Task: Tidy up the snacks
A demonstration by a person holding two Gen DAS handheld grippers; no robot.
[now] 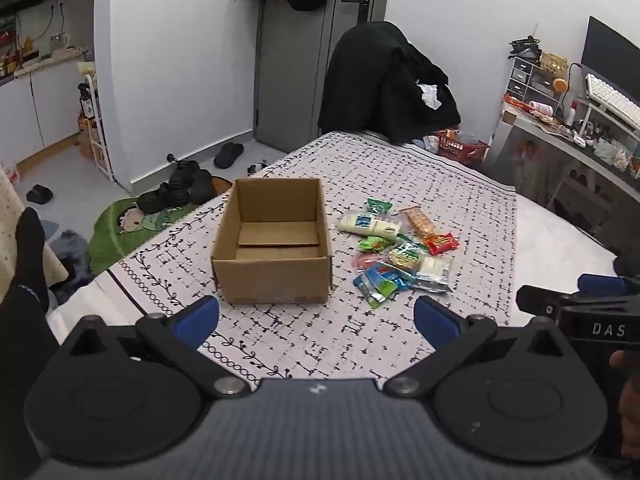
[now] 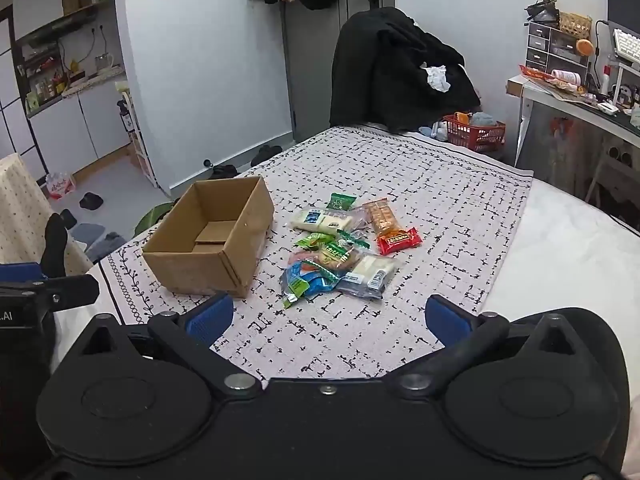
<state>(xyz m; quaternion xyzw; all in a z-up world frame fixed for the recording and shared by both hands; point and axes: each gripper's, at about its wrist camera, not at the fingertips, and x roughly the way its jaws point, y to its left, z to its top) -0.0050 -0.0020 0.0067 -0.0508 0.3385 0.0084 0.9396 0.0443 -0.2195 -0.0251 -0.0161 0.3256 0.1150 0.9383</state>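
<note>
An open, empty cardboard box (image 1: 272,240) stands on the patterned cloth; it also shows in the right wrist view (image 2: 212,236). A pile of snack packets (image 1: 400,252) lies to its right, also seen in the right wrist view (image 2: 344,252): a white packet (image 2: 322,220), a red bar (image 2: 400,240), an orange cracker pack (image 2: 380,212), and green and blue packets. My left gripper (image 1: 316,320) is open and empty, short of the box. My right gripper (image 2: 326,320) is open and empty, short of the snack pile.
The patterned cloth (image 1: 400,168) covers a bed. A chair draped in black clothes (image 1: 384,84) stands at the far end. A red basket (image 2: 474,130) and a cluttered desk (image 2: 580,92) are at the right. Shoes (image 1: 180,188) lie on the floor at the left.
</note>
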